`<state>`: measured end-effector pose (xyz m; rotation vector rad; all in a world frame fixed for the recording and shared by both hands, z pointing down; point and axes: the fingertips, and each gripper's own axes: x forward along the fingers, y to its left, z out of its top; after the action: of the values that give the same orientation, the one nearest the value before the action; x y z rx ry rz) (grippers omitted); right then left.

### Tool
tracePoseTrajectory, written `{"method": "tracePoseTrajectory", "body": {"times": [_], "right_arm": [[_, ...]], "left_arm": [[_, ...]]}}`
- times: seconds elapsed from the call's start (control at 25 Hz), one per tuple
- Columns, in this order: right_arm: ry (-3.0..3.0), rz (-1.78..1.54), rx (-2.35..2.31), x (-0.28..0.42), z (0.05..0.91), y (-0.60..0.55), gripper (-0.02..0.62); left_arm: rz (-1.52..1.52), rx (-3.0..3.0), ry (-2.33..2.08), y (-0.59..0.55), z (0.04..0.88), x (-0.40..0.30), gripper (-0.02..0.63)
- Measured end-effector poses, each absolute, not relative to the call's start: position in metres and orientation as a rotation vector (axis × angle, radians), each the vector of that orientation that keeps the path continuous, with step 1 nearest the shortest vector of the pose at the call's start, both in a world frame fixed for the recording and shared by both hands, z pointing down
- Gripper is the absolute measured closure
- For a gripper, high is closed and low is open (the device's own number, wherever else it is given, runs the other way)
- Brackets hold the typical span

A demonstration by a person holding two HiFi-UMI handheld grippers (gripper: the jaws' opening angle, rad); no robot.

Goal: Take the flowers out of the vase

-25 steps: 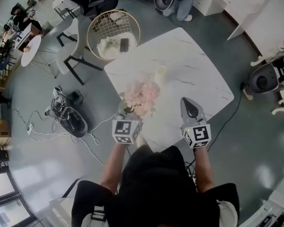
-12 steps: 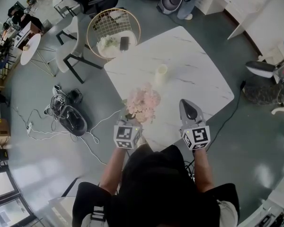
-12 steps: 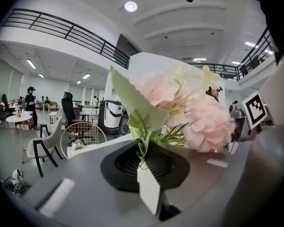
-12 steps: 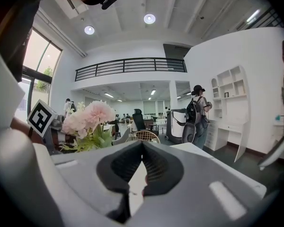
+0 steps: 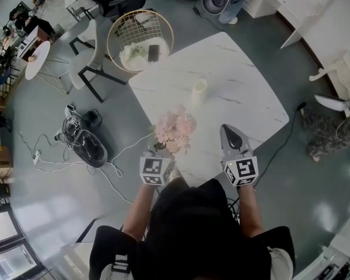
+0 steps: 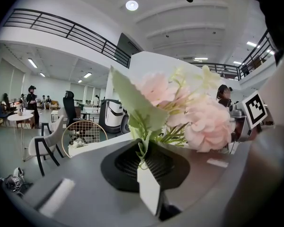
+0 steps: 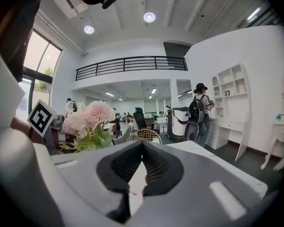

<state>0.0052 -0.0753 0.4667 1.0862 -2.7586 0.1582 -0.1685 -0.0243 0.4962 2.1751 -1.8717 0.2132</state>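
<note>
Marble-veined tabletop [image 5: 239, 80] — left gripper [image 6: 143, 157] jaws pinch ruffled pink flowers [image 5: 174, 130]; right gripper [image 7: 142, 150] closed, empty.

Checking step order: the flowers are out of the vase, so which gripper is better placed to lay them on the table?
Left. The left gripper has its jaws shut on the stems of the flowers, above the table; the right gripper is shut and empty.

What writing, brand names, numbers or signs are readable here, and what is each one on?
No readable words or numbers anywhere.
On the left gripper, the cube: black-and-white square pattern, no letters.
On the right gripper, the cube: same kind of pattern, no letters.
Elsewhere in the room: any print is too small to read.
</note>
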Motion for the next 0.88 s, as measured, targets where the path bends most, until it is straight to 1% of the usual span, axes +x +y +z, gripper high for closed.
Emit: {"method": "tracePoseTrajectory", "body": {"times": [0.88], "right_arm": [[-2.754,0.154,1.081,0.012,0.467,-0.071,0.592]], "left_arm": [[0.194,2.204,-1.883,-0.03,0.484,-0.16,0.583]]}}
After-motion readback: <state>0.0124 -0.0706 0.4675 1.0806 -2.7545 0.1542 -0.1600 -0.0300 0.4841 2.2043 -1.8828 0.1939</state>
